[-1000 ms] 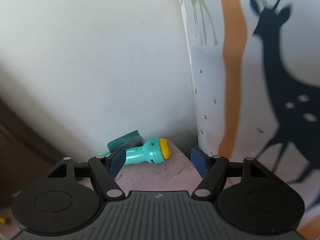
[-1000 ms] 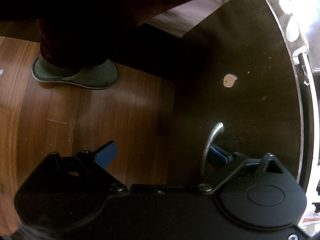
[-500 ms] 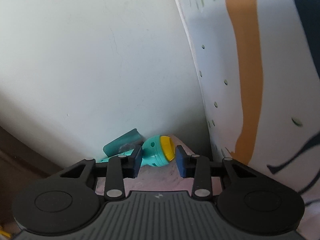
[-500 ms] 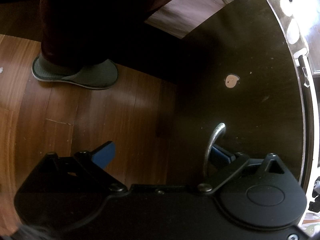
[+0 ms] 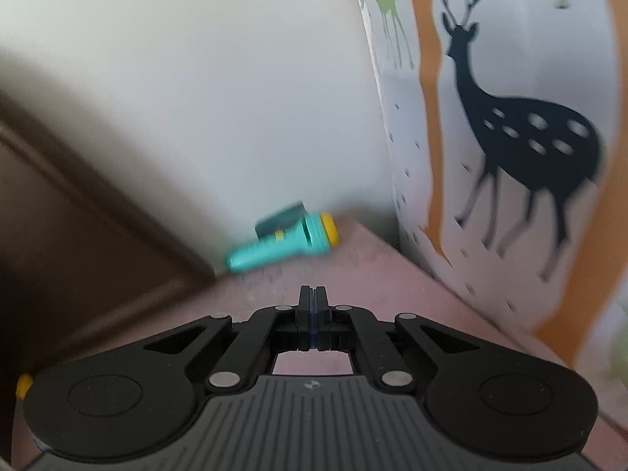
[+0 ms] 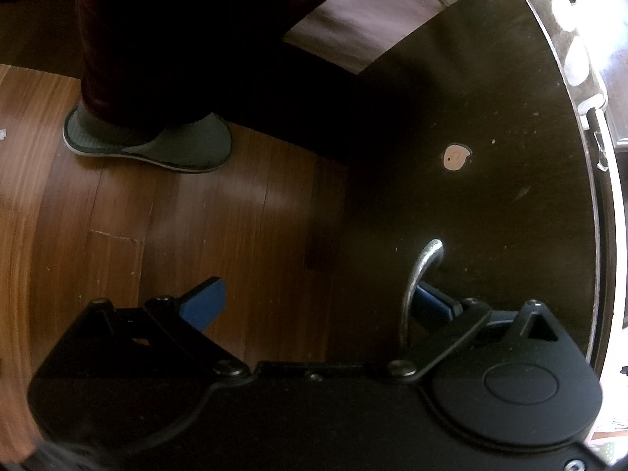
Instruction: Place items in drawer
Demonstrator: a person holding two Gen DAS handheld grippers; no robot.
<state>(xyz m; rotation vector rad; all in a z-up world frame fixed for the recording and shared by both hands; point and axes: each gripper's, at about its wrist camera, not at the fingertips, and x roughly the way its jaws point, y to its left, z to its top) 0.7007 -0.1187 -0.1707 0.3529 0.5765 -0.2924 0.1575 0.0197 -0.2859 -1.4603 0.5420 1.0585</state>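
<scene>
A teal toy flashlight with a yellow lens [image 5: 280, 245] lies on the pink surface [image 5: 376, 271] against the white wall, with a dark teal piece [image 5: 280, 223] behind it. My left gripper [image 5: 313, 294] is shut and empty, a little in front of the flashlight. My right gripper [image 6: 314, 300] is open; its right finger [image 6: 433, 300] sits behind the curved metal handle [image 6: 420, 274] of the dark drawer front [image 6: 490, 204], its left finger [image 6: 204, 302] over the wood floor.
A white box with deer and an orange stripe [image 5: 510, 137] stands to the right of the flashlight. A dark wooden frame [image 5: 78, 212] lies left. A person's foot in a grey slipper [image 6: 149, 141] stands on the wood floor [image 6: 117, 235].
My left gripper closed without the flashlight and pulled back from it; the flashlight stays on the pink surface. My right gripper stays at the drawer handle.
</scene>
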